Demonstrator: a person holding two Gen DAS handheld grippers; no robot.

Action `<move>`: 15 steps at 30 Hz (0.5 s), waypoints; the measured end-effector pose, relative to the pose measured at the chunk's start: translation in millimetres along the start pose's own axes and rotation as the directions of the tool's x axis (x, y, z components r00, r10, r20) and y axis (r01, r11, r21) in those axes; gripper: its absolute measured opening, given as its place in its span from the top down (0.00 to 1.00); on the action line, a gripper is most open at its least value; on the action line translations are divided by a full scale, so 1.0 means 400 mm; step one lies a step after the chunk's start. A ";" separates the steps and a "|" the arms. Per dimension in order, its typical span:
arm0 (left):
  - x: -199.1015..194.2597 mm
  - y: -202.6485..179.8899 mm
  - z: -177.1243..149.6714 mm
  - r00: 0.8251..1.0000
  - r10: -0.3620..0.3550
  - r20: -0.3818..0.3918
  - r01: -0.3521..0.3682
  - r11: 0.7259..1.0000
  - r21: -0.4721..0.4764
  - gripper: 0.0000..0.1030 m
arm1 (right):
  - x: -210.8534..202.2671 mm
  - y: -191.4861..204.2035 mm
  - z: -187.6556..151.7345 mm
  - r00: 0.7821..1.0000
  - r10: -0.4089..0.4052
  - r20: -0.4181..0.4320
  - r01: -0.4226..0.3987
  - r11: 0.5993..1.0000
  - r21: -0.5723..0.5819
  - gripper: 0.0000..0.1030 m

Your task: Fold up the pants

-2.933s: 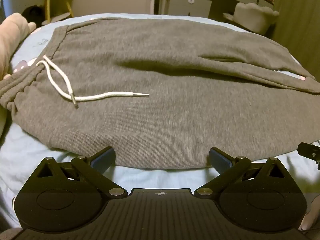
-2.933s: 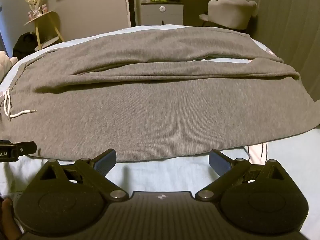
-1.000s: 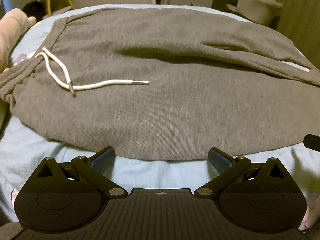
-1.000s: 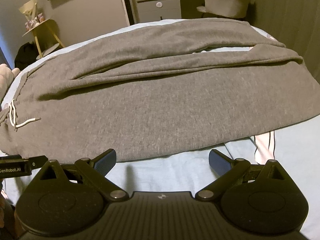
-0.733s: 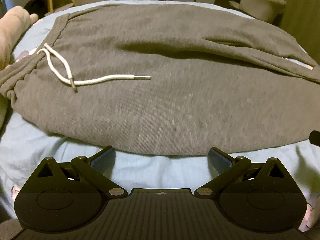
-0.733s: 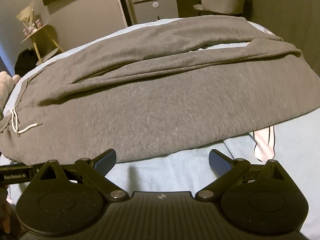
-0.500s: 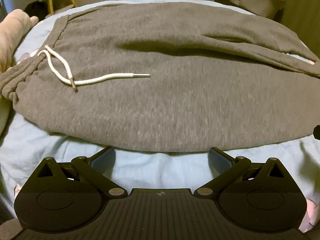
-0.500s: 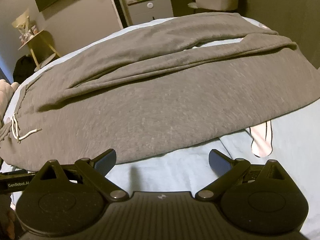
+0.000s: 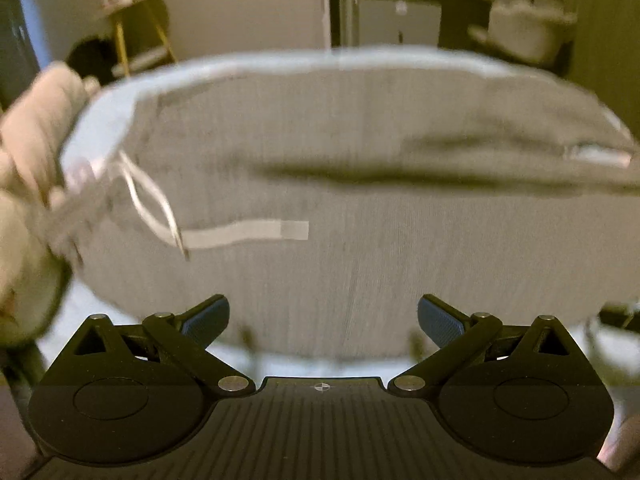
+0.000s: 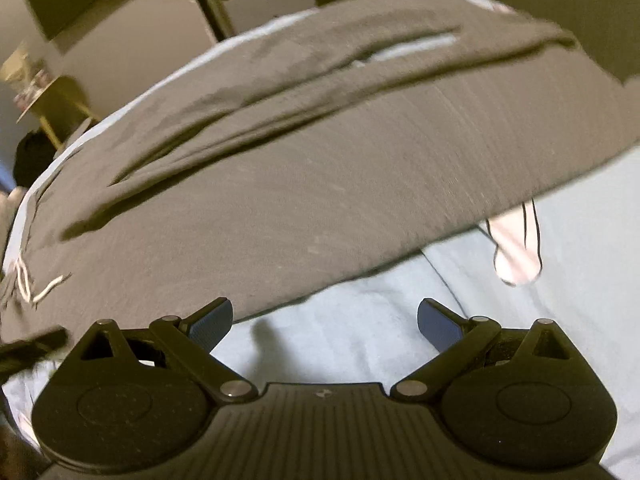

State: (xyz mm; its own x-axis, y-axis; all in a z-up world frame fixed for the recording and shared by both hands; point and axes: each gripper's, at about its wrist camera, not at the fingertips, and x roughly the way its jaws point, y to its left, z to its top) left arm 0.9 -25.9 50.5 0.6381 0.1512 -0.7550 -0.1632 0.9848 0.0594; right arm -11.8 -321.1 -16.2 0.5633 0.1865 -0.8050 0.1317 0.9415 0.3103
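Note:
Grey sweatpants lie spread lengthwise across a light blue bed, waistband to the left, legs to the right. A white drawstring lies on the near hip. My left gripper is open and empty, its fingertips at the pants' near edge. In the right wrist view the same pants fill the frame, tilted. My right gripper is open and empty over the bare sheet, just short of the near pant leg's edge. Both views are motion-blurred.
A pale plush pillow lies at the bed's left end. A pink printed patch shows on the sheet right of the pants. Beyond the bed stand a yellow side table, a cabinet and a chair.
Both grippers have shifted; the left view has tipped so the pants' near edge now sits at its fingertips. The right view has swung and tilted, with more bare sheet ahead. Both stay open.

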 end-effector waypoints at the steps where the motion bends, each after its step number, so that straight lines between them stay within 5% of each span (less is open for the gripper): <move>1: -0.019 -0.008 0.030 0.999 -0.002 0.032 0.002 1.000 -0.003 0.00 | 0.007 -0.007 0.004 1.000 0.002 -0.005 -0.002 1.000 0.023 0.04; 7: -0.049 -0.028 0.193 0.992 -0.035 0.119 0.044 0.996 -0.079 0.00 | 0.048 -0.005 0.019 0.998 -0.032 -0.053 0.034 0.999 0.032 0.04; 11: 0.040 -0.010 0.181 0.987 -0.027 0.158 0.049 0.990 -0.136 0.00 | 0.069 0.042 0.054 0.980 -0.097 -0.175 0.068 0.984 -0.162 0.04; 15: 0.162 0.046 0.134 0.993 0.005 0.120 0.024 0.970 -0.240 0.00 | 0.045 0.044 0.212 0.997 -0.064 -0.037 0.059 0.990 -0.125 0.04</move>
State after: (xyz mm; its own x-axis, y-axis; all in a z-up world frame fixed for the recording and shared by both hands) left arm 79.7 6.7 37.6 0.7229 0.1657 -0.6708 -0.3238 0.9388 -0.1170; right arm 70.0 -325.1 17.6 0.5232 0.1363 -0.8412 0.0612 0.9786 0.1966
